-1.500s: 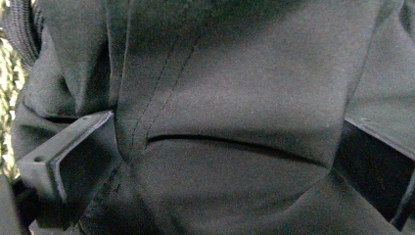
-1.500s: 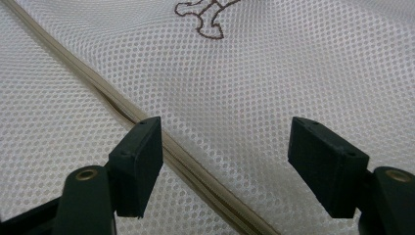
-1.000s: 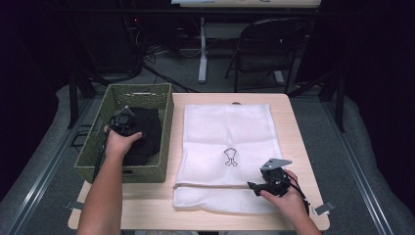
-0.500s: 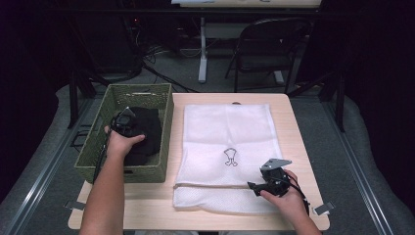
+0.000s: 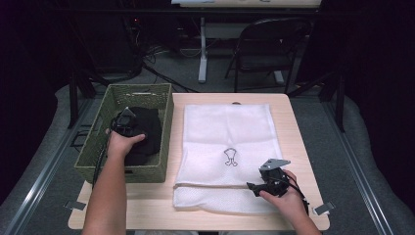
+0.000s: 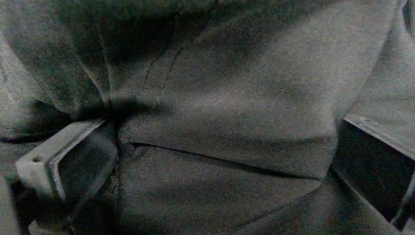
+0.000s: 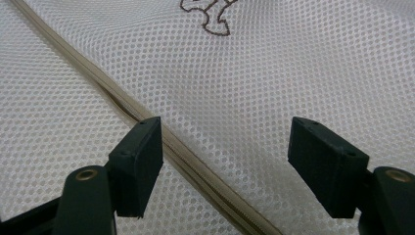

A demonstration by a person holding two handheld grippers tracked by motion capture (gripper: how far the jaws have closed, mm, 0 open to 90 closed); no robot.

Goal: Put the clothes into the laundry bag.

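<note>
Right gripper [image 5: 254, 187] sat nearest, at the front edge of the white mesh laundry bag [image 5: 227, 132], jaws spread wide with nothing between them. In the right gripper view the right gripper [image 7: 225, 147] hovered low over the mesh, with the beige zipper [image 7: 147, 122] running diagonally under the one jaw; contact with the fabric can't be confirmed. The zipper [image 5: 210, 185] ran across the bag's near end, with a small dark printed logo [image 5: 230, 156] mid-bag.

Left gripper [image 5: 123, 122] was down inside the green woven basket [image 5: 161, 105] at the table's left side. The basket held a black garment [image 5: 147, 129], bunched up and filling most of it. In the left gripper view the left gripper [image 6: 225, 147] had both jaws apart and pressed into the black garment [image 6: 235, 88], a fold of cloth bulging between them; not clamped.

The bag lay flat on the light wood table [image 5: 293, 127], right of the basket and just beside it. The garment was well apart from the right gripper, with the basket wall in between.

Farther back: grey carpeted floor [image 5: 176, 73], a folding chair [image 5: 266, 44] behind the table, a white table leg [image 5: 202, 49] and cables [image 5: 147, 54] on the floor. Room was dark beyond that.
</note>
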